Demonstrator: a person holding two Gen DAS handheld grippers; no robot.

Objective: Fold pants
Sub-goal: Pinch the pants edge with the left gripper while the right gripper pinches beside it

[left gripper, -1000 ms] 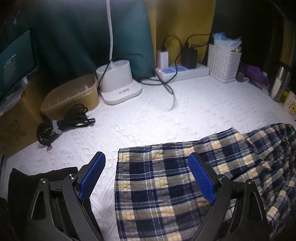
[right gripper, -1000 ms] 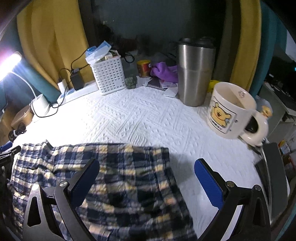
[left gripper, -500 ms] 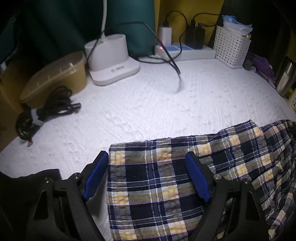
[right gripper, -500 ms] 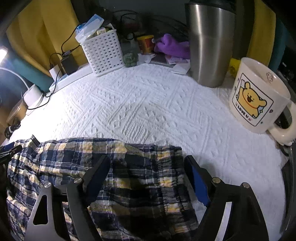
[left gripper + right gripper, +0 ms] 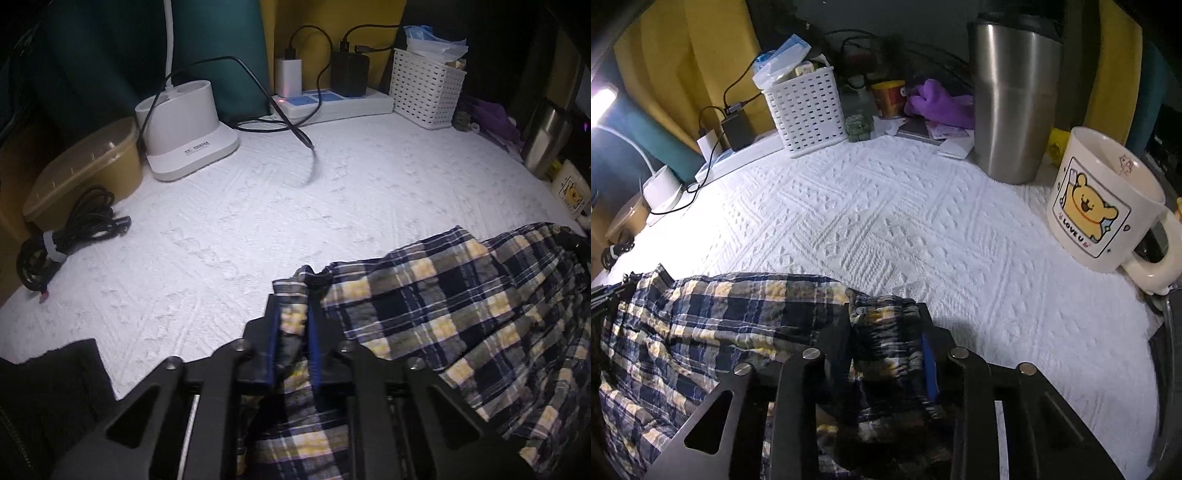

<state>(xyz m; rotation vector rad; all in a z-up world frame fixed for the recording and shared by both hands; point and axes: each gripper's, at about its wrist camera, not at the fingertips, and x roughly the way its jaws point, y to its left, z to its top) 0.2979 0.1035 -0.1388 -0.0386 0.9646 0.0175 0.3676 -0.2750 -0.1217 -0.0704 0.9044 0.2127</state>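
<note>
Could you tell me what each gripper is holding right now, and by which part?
Both hold the plaid pants: the left gripper pinches a bunched corner of the far edge, the right gripper a gathered fold at its end.

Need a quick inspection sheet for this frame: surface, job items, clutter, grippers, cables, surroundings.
Surface: white textured cloth, middle bare.
Job's things: plaid pants lie flat at the near edge, bunched at both grips.
Clutter: white basket, steel tumbler, bear mug, tan box, lamp base.
Grippers: left gripper and right gripper have just been closing; each pinches pants fabric.
Cables: coiled black cable; power strip with chargers.
Surroundings: yellow and teal backdrop, dim.
</note>
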